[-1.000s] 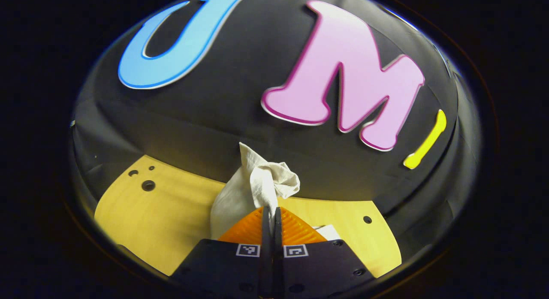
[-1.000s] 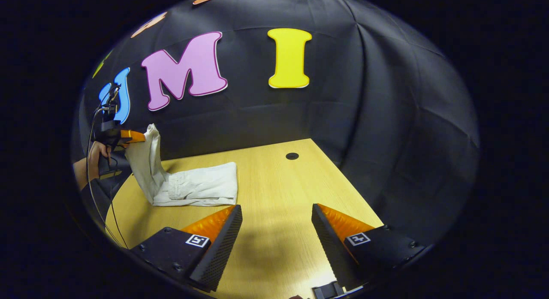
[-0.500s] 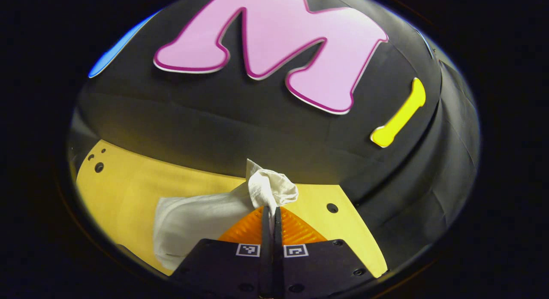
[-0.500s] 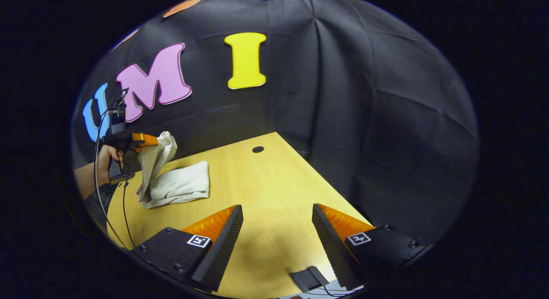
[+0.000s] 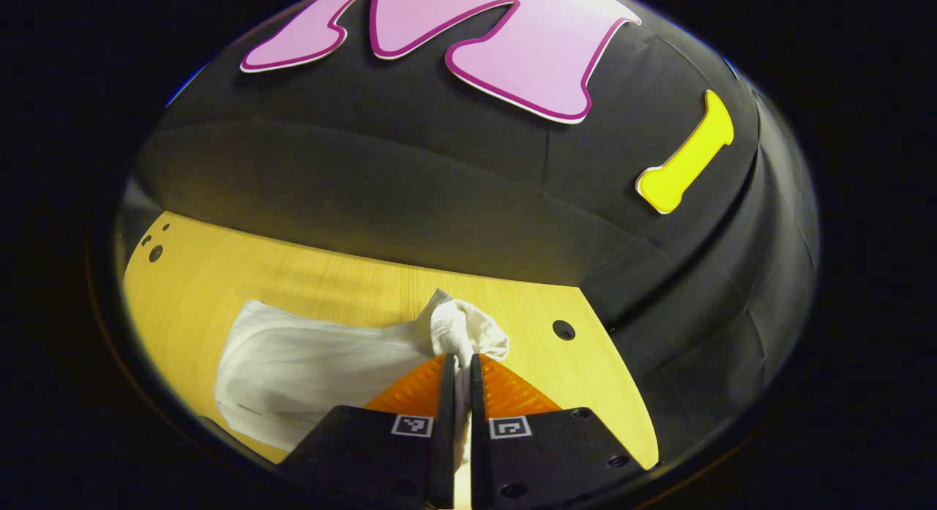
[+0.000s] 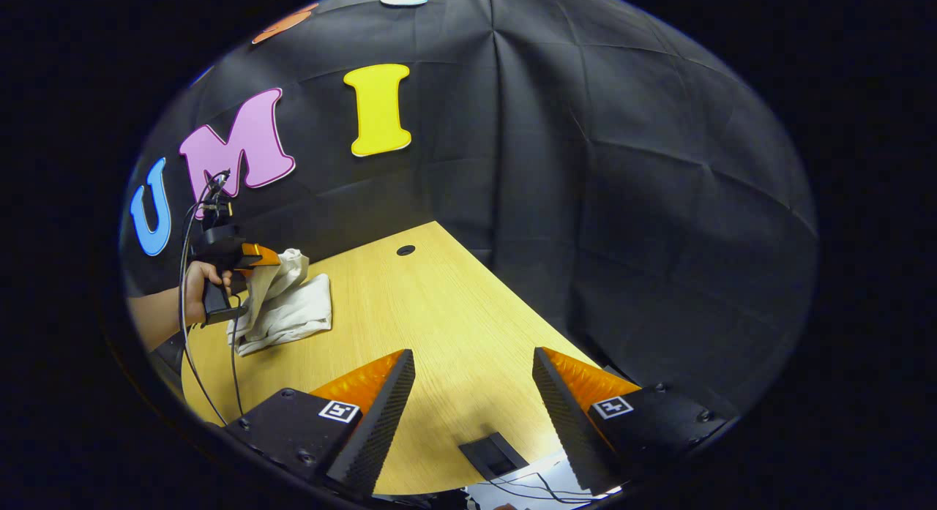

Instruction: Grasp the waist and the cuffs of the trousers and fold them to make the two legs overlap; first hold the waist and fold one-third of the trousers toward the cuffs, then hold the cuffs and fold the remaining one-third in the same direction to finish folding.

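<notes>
Black angular left gripper (image 5: 457,365) body with round screws and small square black-and-white markers, ribbed wedge fingers, same build on the right gripper (image 6: 473,382), far-off black handle gripped by a bare hand (image 6: 196,282), thin black cables (image 6: 189,290) looping down, dark sleeve edge

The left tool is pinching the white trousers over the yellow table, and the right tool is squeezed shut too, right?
Not quite. The right tool is open, its fingers spread wide with nothing between them, as the right gripper view shows. The rest is right: the left tool pinches a bunch of the white trousers over the yellow table.
</notes>
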Tool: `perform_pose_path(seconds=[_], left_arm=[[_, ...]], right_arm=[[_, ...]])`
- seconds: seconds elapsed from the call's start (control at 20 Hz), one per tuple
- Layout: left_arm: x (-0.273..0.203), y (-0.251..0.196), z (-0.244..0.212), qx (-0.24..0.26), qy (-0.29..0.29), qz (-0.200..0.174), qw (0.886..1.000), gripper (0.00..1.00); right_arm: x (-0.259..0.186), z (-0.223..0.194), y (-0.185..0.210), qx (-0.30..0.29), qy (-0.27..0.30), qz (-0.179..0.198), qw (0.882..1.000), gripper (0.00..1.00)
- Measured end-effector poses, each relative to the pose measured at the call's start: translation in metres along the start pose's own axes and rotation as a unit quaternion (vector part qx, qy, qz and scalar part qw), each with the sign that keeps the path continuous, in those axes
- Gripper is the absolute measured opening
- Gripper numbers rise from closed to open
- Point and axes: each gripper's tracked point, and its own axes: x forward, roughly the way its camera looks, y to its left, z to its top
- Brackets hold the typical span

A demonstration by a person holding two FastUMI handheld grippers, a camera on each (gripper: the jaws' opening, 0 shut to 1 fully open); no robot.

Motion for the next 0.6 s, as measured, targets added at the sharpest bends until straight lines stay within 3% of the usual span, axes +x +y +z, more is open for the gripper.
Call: perform_pose_path(seconds=[0.15, 0.2, 0.35, 0.4, 0.45, 0.5, 0.55, 0.6], left_arm=[[-0.016, 0.003, -0.001, -0.001, -0.008, 0.001, 1.0, 0.18], [-0.028, 0.005, -0.002, -0.001, -0.015, 0.001, 1.0, 0.27], [-0.067, 0.013, 0.008, 0.021, -0.036, -0.001, 0.999, 0.81], [-0.085, 0.02, 0.013, 0.033, -0.048, 0.008, 0.998, 0.78], [-0.106, 0.025, 0.018, 0.041, -0.061, 0.013, 0.997, 0.96], [-0.128, 0.032, 0.021, 0.048, -0.075, 0.022, 0.996, 0.89], [-0.151, 0.041, 0.024, 0.052, -0.091, 0.034, 0.994, 0.96], [-0.175, 0.049, 0.026, 0.051, -0.106, 0.045, 0.992, 0.97]], right_arm=[[-0.004, 0.005, 0.01, -0.005, -0.007, 0.013, 1.0, 0.99], [-0.006, 0.007, 0.013, -0.007, -0.011, 0.018, 1.0, 0.99], [-0.011, 0.023, 0.033, -0.014, -0.03, 0.037, 0.999, 0.99], [-0.014, 0.028, 0.039, -0.018, -0.036, 0.044, 0.998, 0.99], [-0.016, 0.032, 0.046, -0.022, -0.042, 0.05, 0.998, 0.99], [-0.019, 0.037, 0.051, -0.025, -0.049, 0.056, 0.997, 0.99], [-0.023, 0.041, 0.056, -0.026, -0.055, 0.062, 0.996, 0.99], [-0.027, 0.044, 0.063, -0.028, -0.06, 0.069, 0.995, 0.99]])
